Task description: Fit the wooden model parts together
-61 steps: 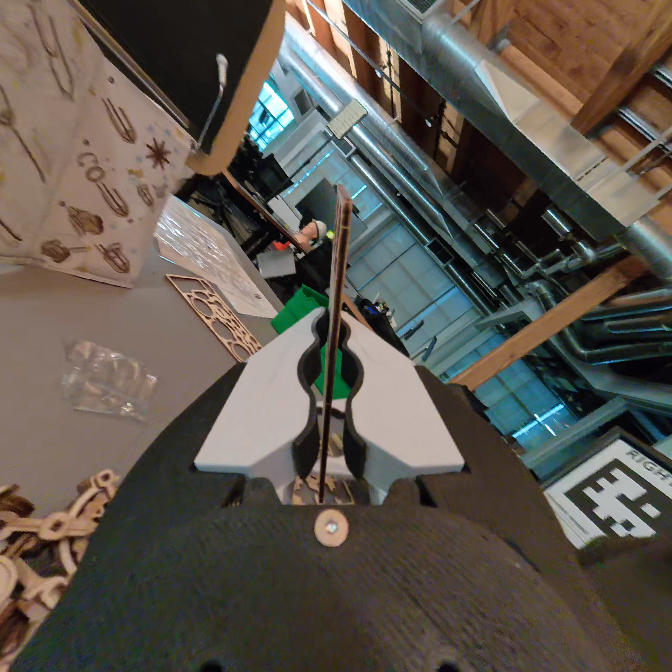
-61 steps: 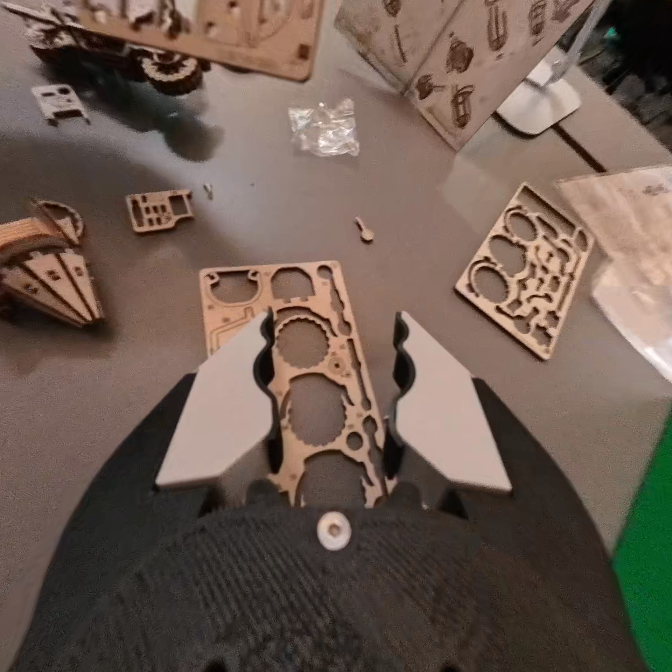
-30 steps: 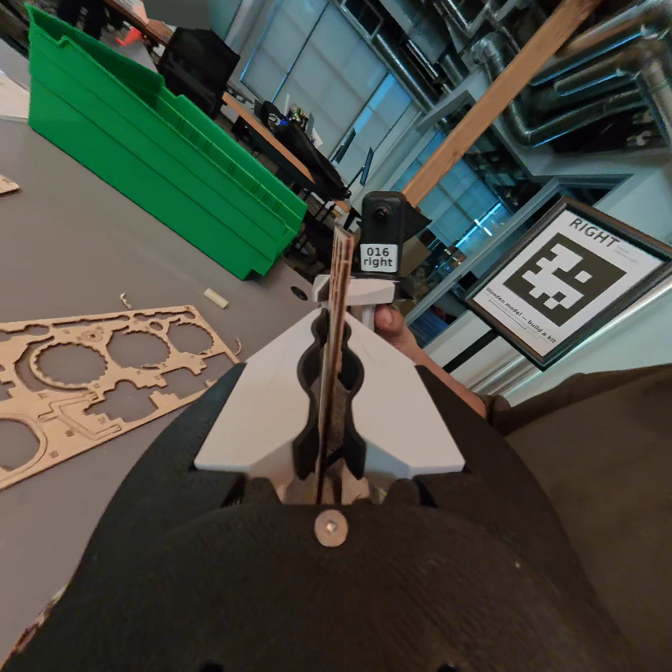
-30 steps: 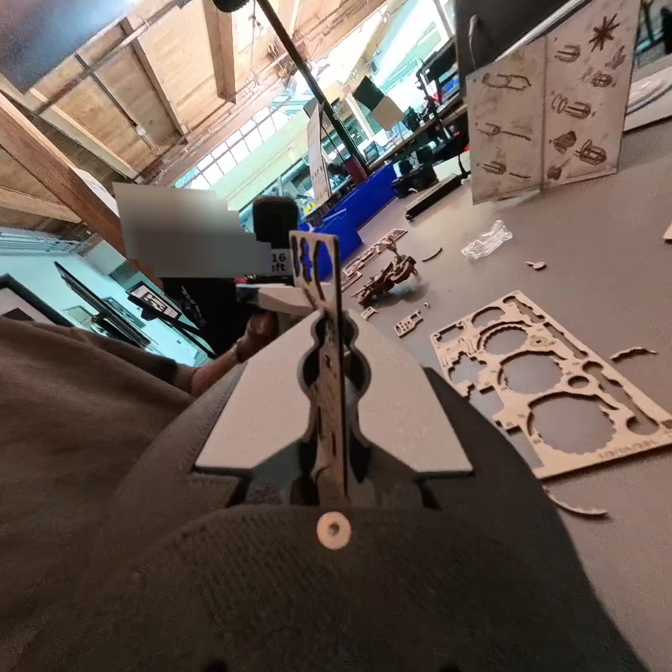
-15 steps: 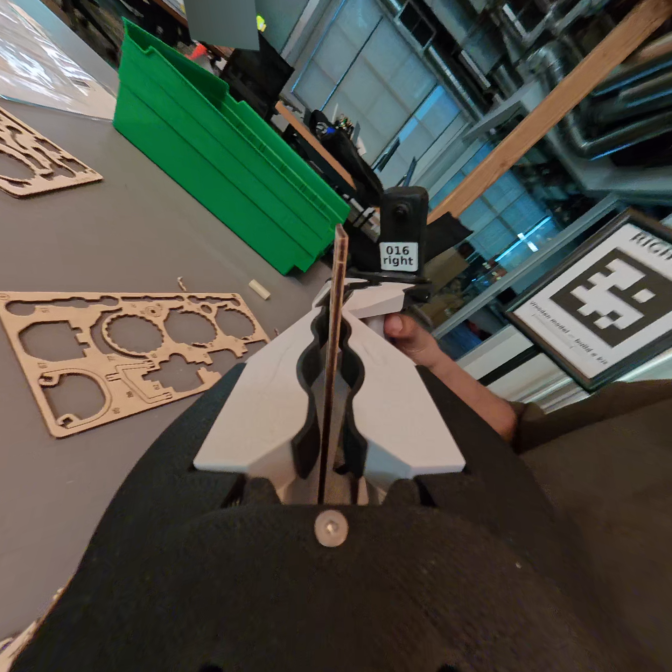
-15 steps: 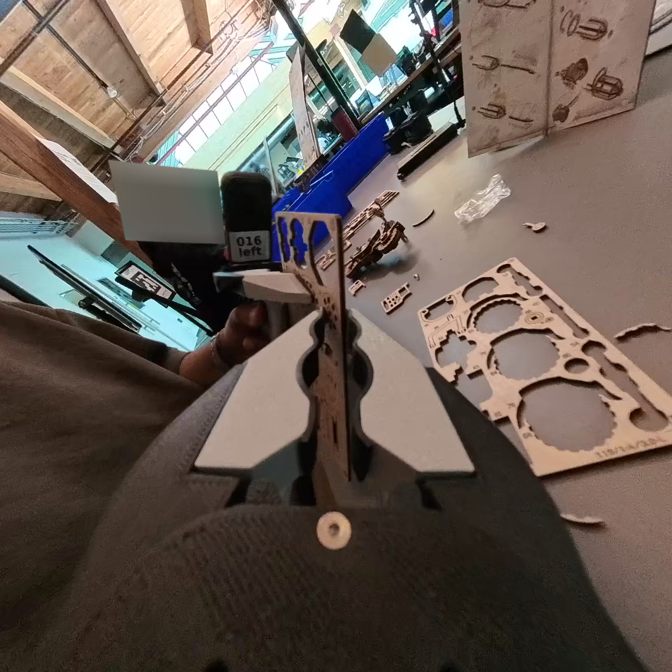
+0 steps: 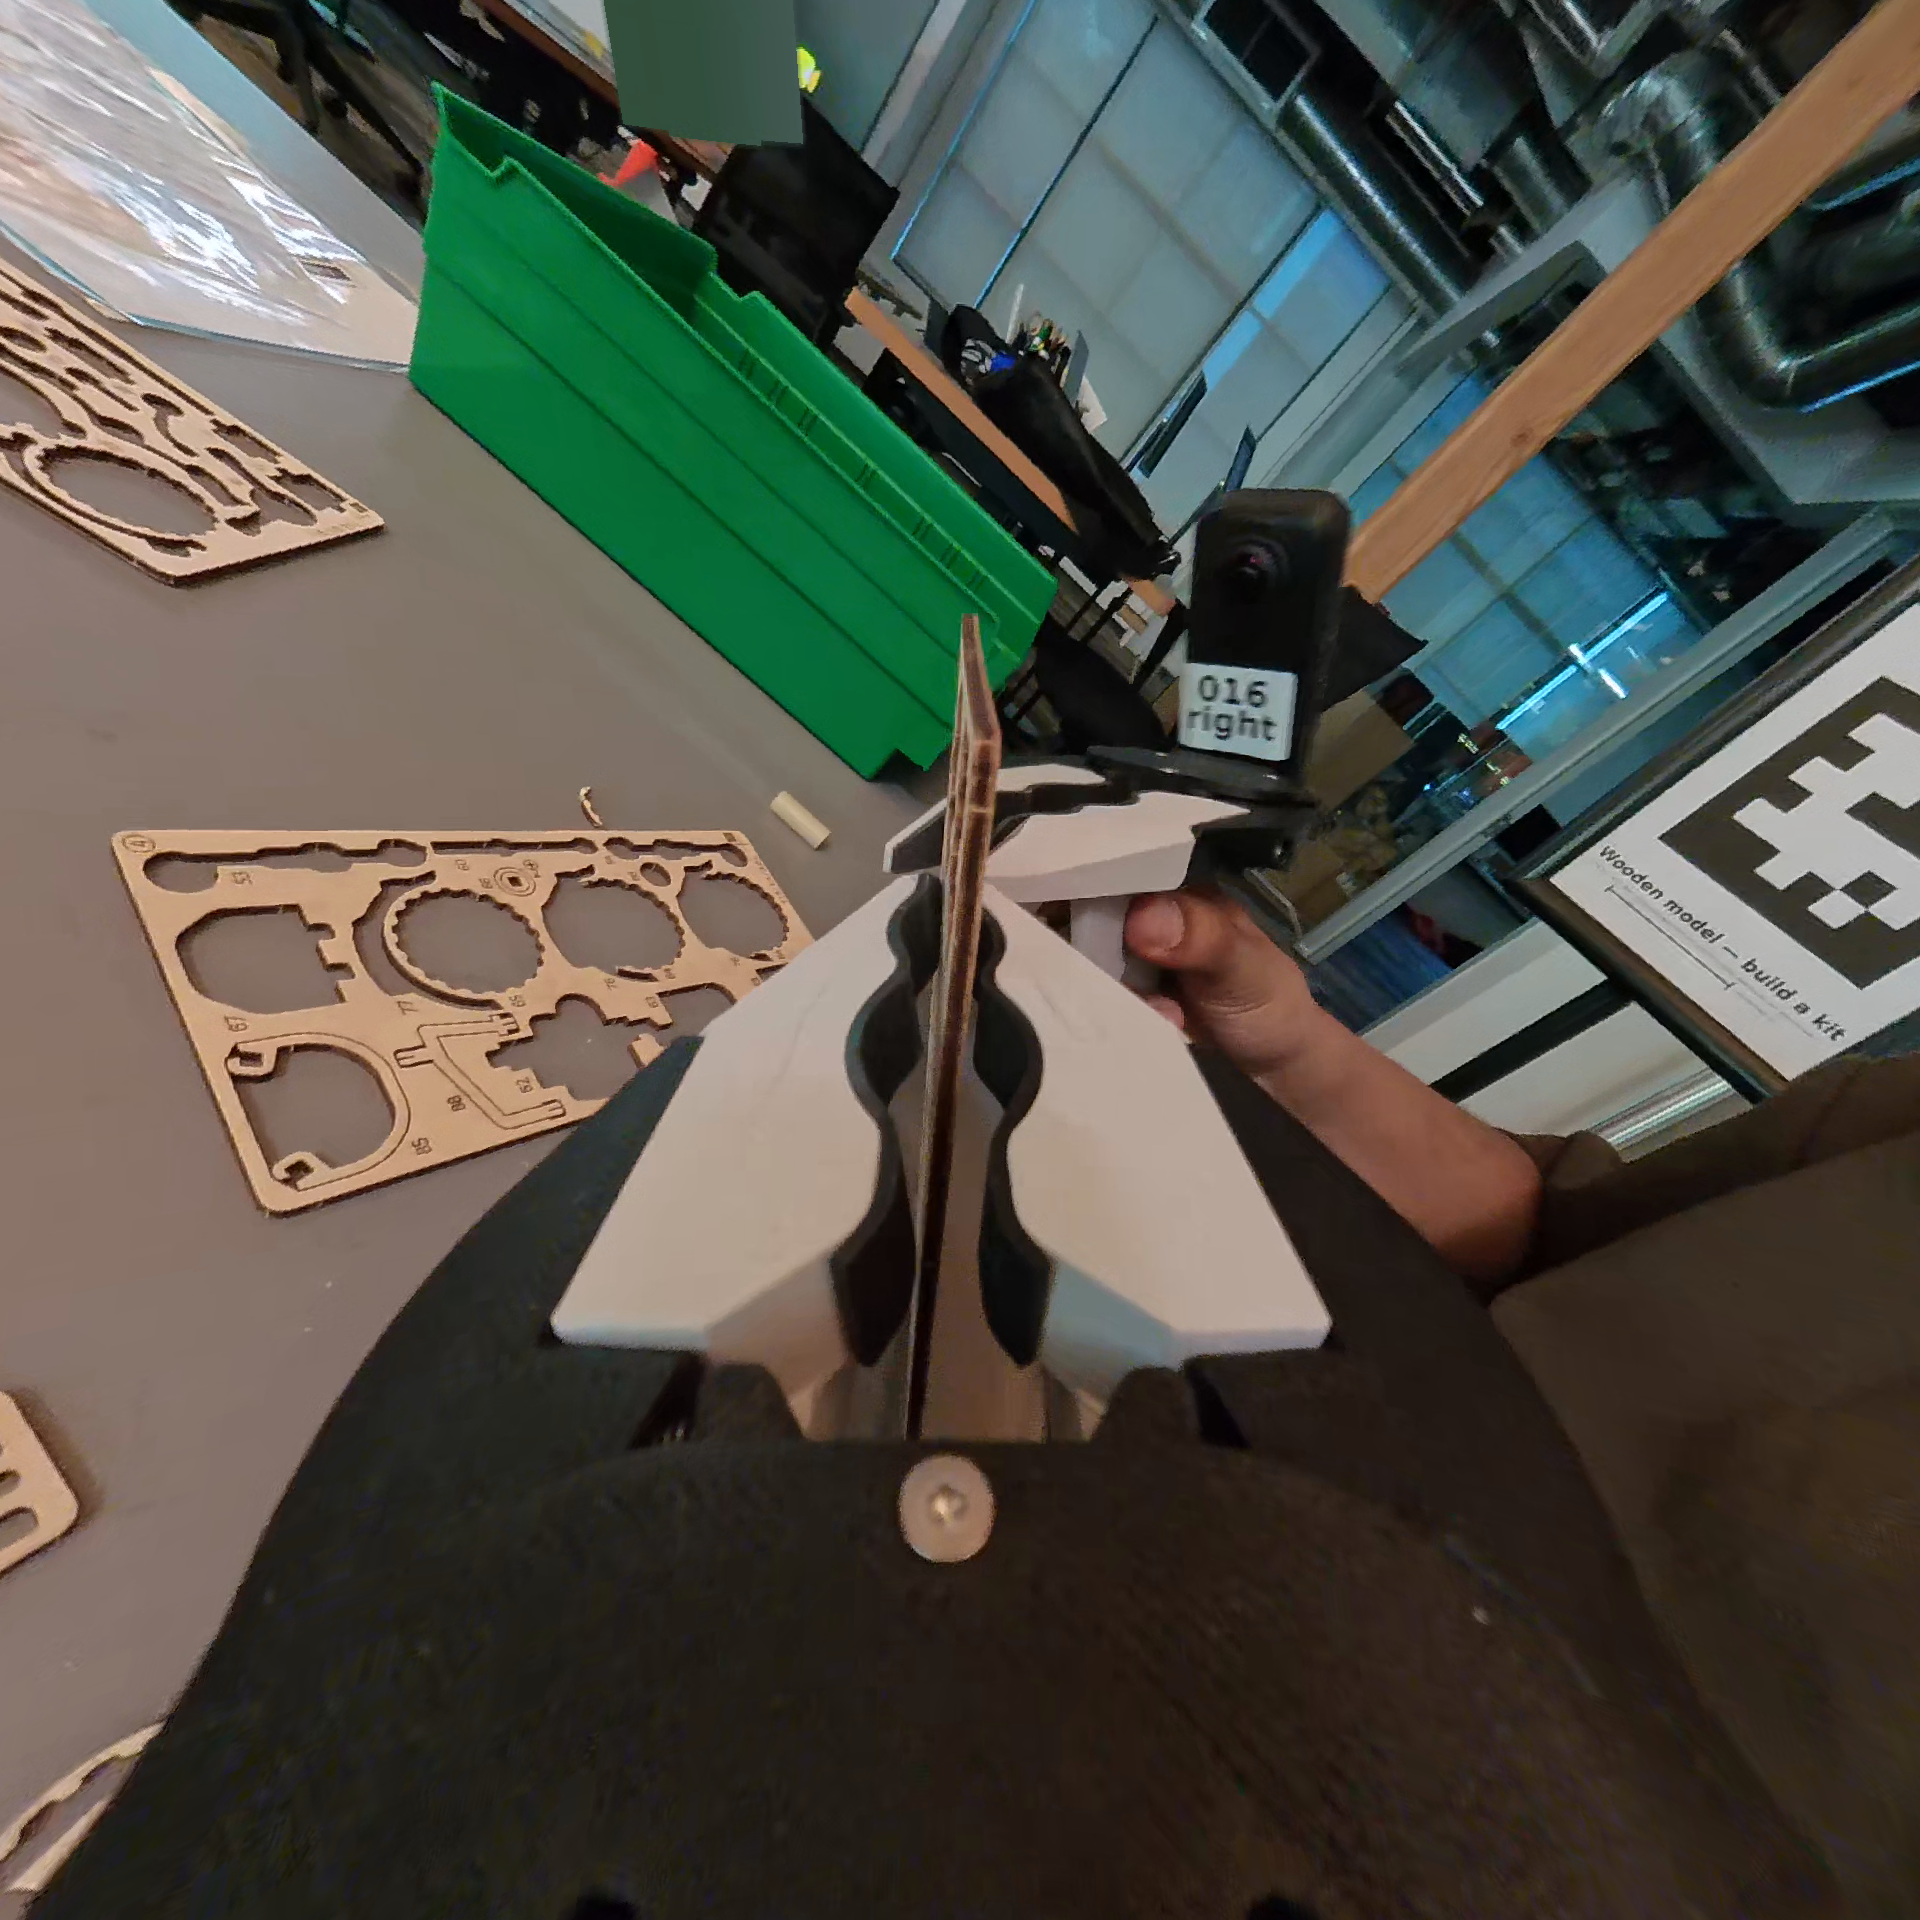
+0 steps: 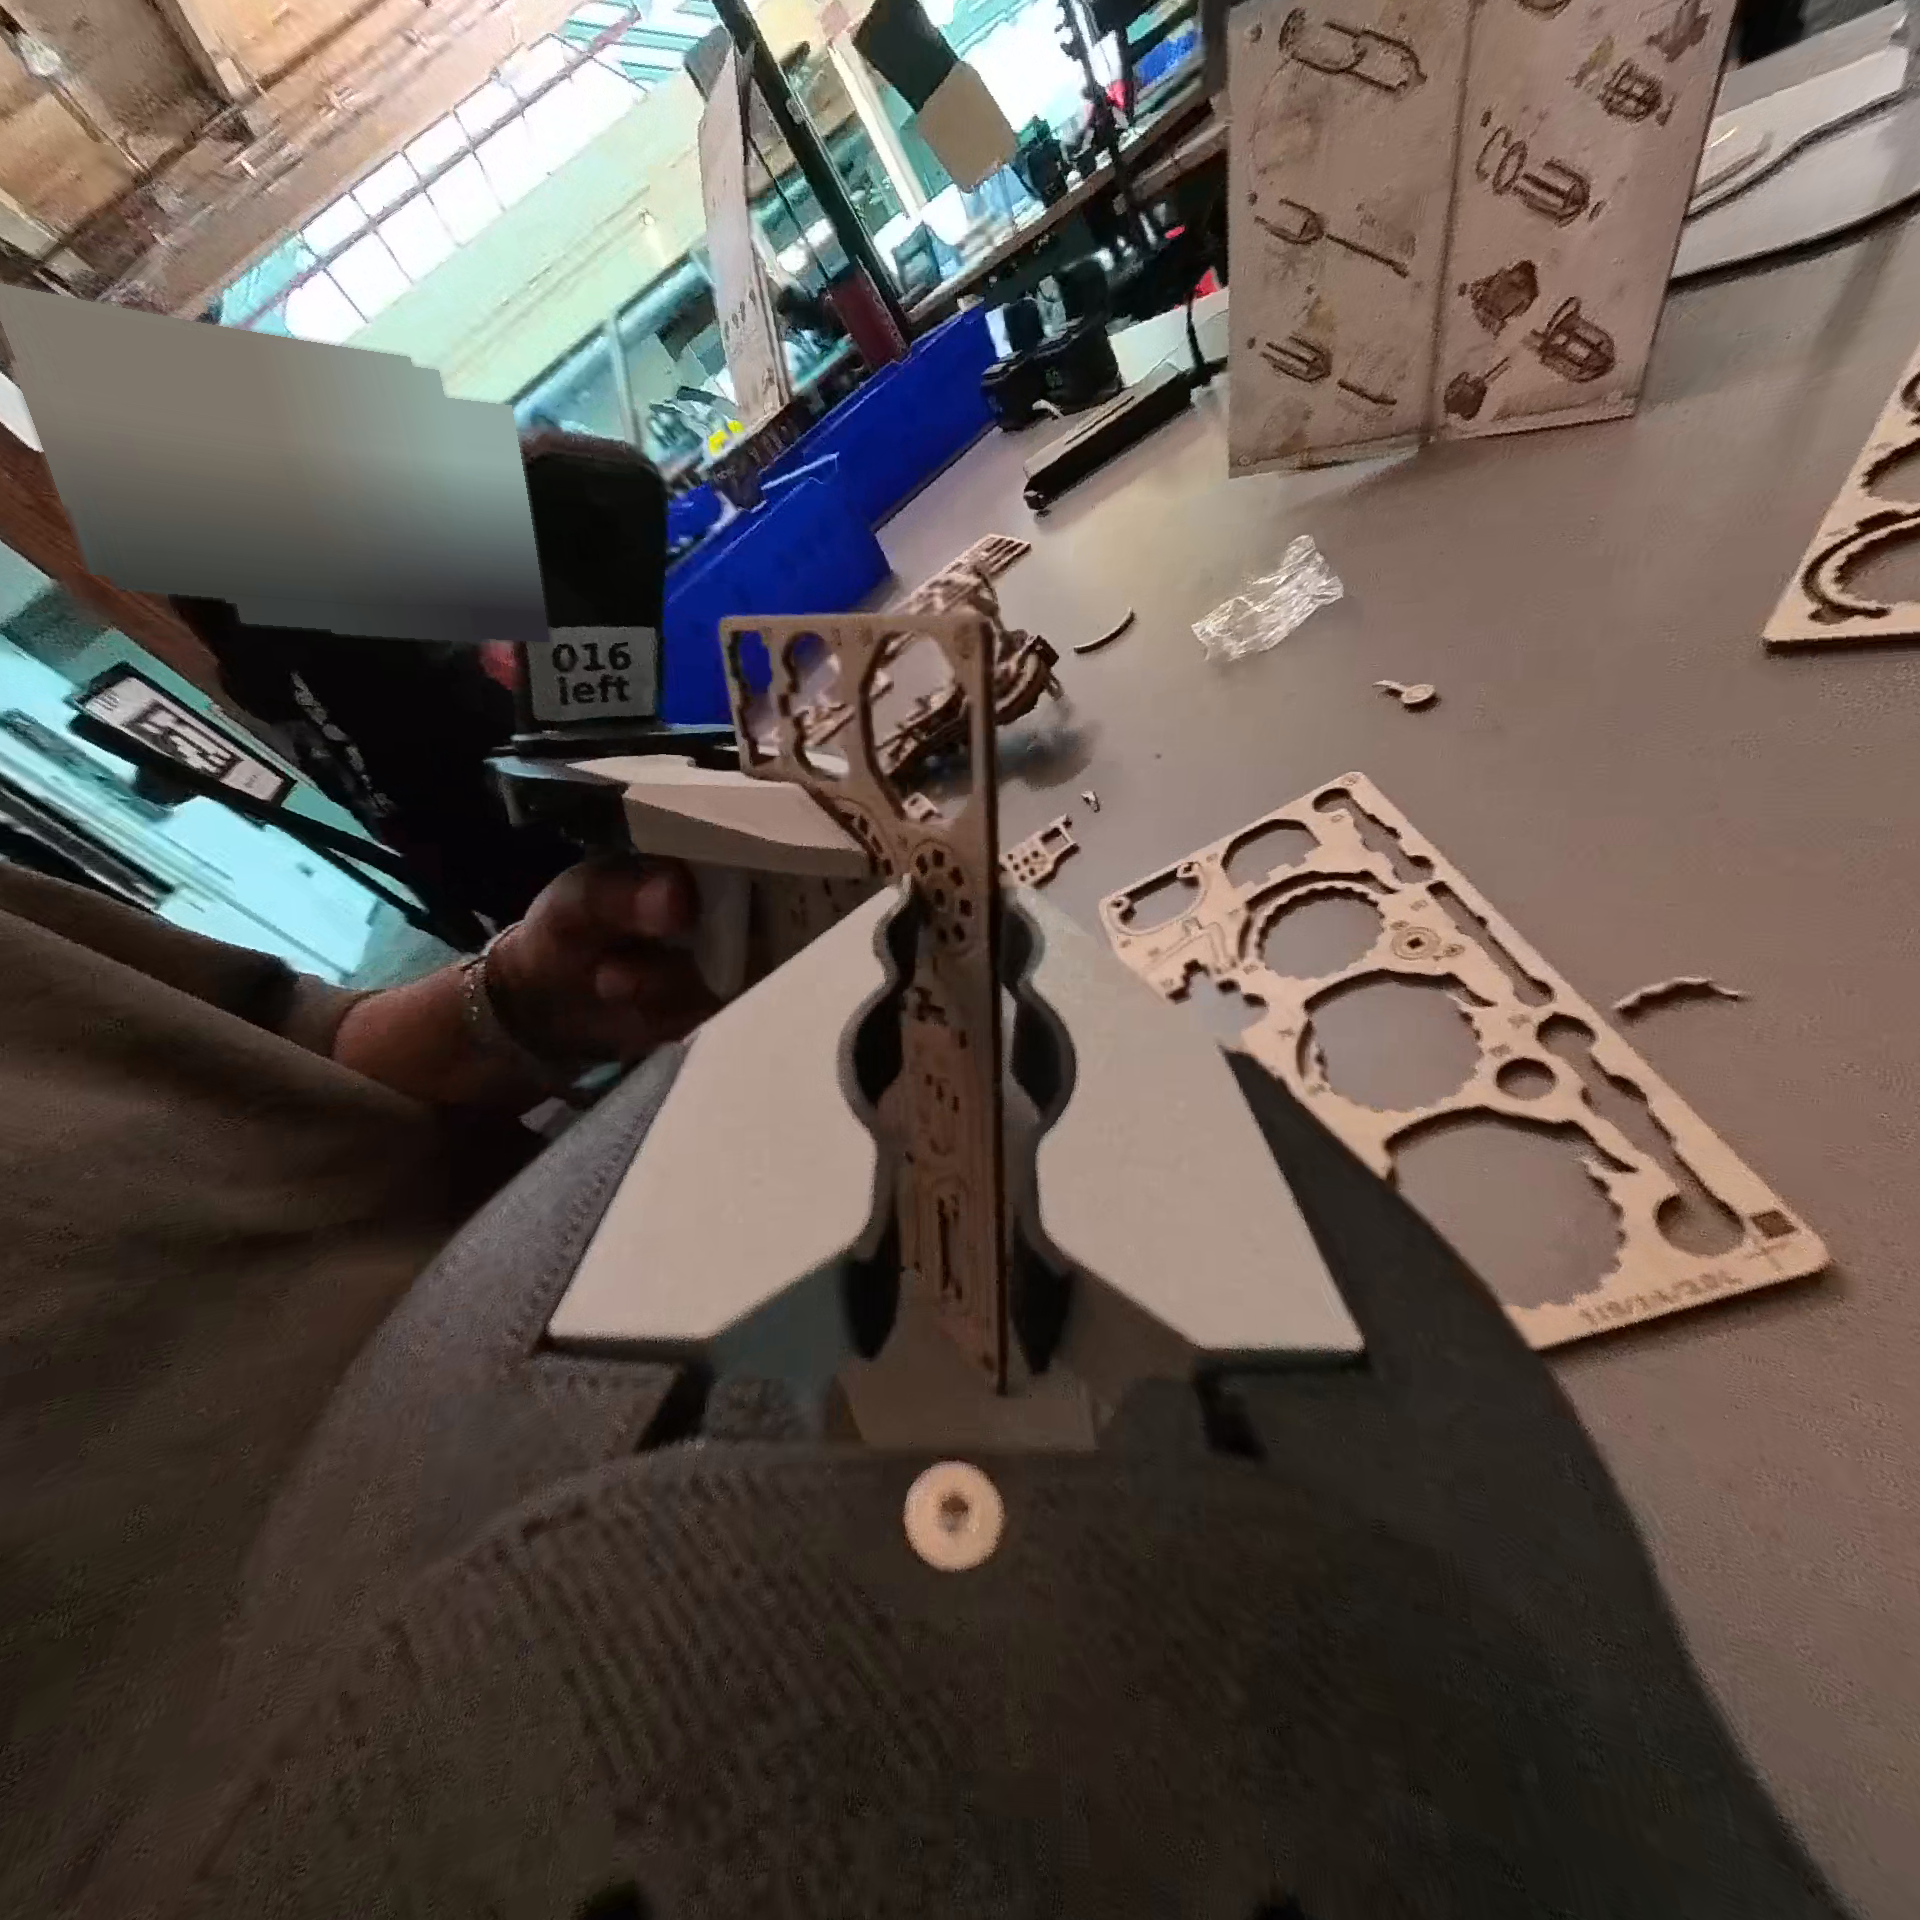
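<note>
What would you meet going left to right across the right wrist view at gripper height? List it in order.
person's hand → wooden sheet clamped upright in the right gripper → small wooden part lying on the table → punched-out wooden frame lying flat.

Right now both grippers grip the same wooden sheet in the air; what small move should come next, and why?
Probably lower the wooden sheet toward the grey table and free one gripper. The left gripper and right gripper are both shut on this one sheet, edge-on between their fingers, so neither can push a part out or pick up another piece.
</note>
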{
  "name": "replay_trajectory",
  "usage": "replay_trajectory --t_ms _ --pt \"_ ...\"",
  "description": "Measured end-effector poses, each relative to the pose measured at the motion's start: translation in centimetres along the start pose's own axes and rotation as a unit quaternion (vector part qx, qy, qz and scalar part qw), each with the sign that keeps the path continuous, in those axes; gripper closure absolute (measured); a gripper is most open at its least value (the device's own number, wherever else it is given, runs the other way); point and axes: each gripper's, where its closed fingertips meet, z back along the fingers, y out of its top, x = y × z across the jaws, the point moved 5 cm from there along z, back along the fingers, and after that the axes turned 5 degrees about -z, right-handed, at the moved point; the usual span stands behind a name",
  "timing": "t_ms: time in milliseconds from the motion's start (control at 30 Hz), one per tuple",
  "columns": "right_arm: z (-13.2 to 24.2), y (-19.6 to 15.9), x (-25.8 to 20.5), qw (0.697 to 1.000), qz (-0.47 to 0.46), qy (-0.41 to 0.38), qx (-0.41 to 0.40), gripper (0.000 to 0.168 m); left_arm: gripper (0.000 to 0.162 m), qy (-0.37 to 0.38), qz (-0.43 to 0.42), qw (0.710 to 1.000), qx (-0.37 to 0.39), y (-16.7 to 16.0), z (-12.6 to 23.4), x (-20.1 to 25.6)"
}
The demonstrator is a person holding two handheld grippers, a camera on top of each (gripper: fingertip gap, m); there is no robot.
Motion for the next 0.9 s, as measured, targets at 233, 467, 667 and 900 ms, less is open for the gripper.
replay_trajectory --t_ms 233,467,667,900 --pt "0.9 0.2 0.2 0.997 -0.033 0.067 0.006 0.161 0.162 -0.013 0.004 1.0 -0.005 0.0 -0.1 0.7" --pt "0.6 0.3 0.0 1.0 0.021 -0.005 0.001 0.158 0.162 0.04 -0.053 0.998 -0.021 -0.3 -0.2 0.8" --pt "-0.1 0.4 -0.4 0.994 0.093 -0.062 -0.012 0.156 0.162 0.061 -0.056 0.996 -0.014 -0.3 0.1 0.4" --pt "-0.7 0.4 0.1 0.997 0.053 -0.052 -0.012 0.155 0.161 0.074 -0.06 0.995 -0.012 -0.4 0.4 0.1"
